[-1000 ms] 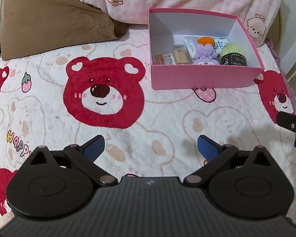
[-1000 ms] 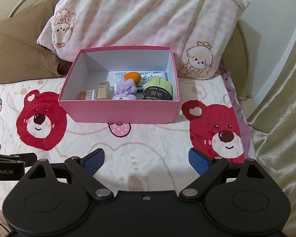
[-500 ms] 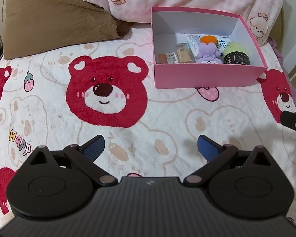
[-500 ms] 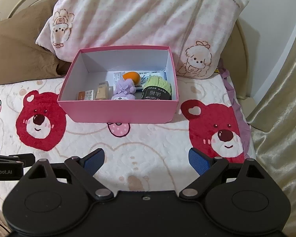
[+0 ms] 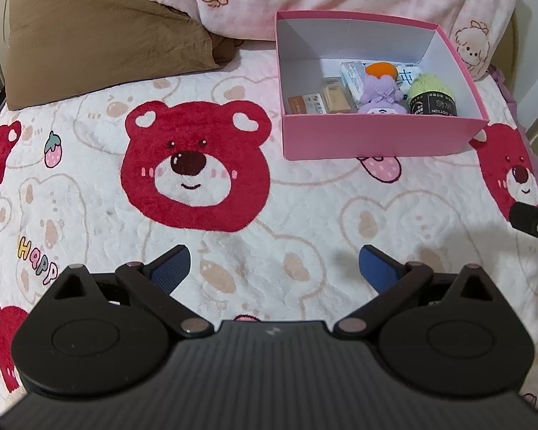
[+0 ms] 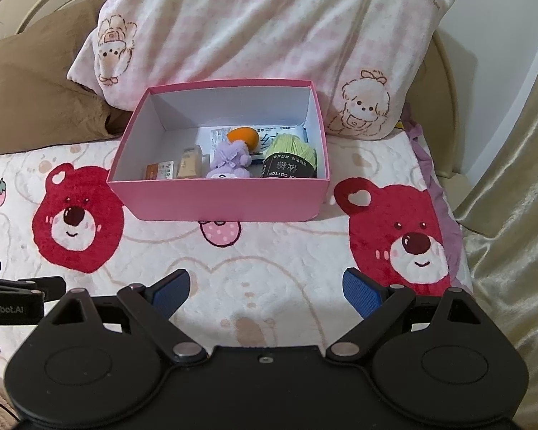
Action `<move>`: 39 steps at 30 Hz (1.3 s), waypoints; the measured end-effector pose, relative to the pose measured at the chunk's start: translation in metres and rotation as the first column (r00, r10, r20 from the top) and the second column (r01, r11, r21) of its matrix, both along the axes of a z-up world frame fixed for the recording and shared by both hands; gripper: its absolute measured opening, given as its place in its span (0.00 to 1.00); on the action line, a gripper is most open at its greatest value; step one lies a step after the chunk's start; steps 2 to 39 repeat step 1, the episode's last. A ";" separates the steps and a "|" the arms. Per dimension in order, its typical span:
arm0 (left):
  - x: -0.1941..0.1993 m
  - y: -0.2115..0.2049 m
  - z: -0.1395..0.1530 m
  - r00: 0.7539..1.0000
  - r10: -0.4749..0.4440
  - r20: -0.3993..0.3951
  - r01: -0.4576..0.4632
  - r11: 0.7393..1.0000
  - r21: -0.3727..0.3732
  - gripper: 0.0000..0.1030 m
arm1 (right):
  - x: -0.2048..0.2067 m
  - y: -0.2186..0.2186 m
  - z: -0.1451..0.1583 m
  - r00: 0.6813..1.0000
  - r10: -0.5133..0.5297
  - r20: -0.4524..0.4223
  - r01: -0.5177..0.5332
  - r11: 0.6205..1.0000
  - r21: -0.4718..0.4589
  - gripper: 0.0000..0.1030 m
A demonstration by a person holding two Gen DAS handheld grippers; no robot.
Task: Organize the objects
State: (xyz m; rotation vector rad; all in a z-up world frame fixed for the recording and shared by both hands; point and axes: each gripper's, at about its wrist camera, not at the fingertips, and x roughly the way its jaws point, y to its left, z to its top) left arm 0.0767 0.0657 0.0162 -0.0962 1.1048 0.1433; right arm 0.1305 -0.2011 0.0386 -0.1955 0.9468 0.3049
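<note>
Left gripper (image 5: 274, 263): I see it spread wide, empty, short of the pink box (image 5: 376, 136).
Right gripper (image 6: 265, 288): I have it spread, empty, nearer than the box.
Inside box: green yarn (image 6: 292, 154), purple plush (image 6: 229, 161), orange ball (image 6: 243, 135).

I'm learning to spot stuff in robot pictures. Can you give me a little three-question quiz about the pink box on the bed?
1. True or false: the pink box has a lid on it.
2. Which thing sits at the box's right end? A) the green yarn ball B) the purple plush toy C) the orange ball
3. Fill in: both the left gripper and the right gripper have their fingers spread ____, holding nothing.

Key
1. False: the top is open and you can see inside.
2. A
3. open
</note>
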 end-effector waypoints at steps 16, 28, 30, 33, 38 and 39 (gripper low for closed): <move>0.000 0.000 0.000 1.000 0.001 0.000 -0.001 1.000 -0.001 0.99 | 0.000 0.000 0.000 1.000 0.000 -0.001 0.000 1.000 0.001 0.91; 0.000 0.000 0.000 1.000 0.001 0.000 -0.001 1.000 -0.001 0.99 | 0.000 0.000 0.000 1.000 0.000 -0.001 0.000 1.000 0.001 0.91; 0.000 0.000 0.000 1.000 0.001 0.000 -0.001 1.000 -0.001 0.99 | 0.000 0.000 0.000 1.000 0.000 -0.001 0.000 1.000 0.001 0.91; 0.000 0.000 0.000 1.000 0.001 0.000 -0.001 1.000 -0.001 0.99 | 0.000 0.000 0.000 1.000 0.000 -0.001 0.000 1.000 0.001 0.91; 0.000 0.000 0.000 1.000 0.001 0.000 -0.001 1.000 -0.001 0.99 | 0.000 0.000 0.000 1.000 0.000 -0.001 0.000 1.000 0.001 0.91; 0.000 0.000 0.000 1.000 0.001 0.000 -0.001 1.000 -0.001 0.99 | 0.000 0.000 0.000 1.000 0.000 -0.001 0.000 1.000 0.001 0.91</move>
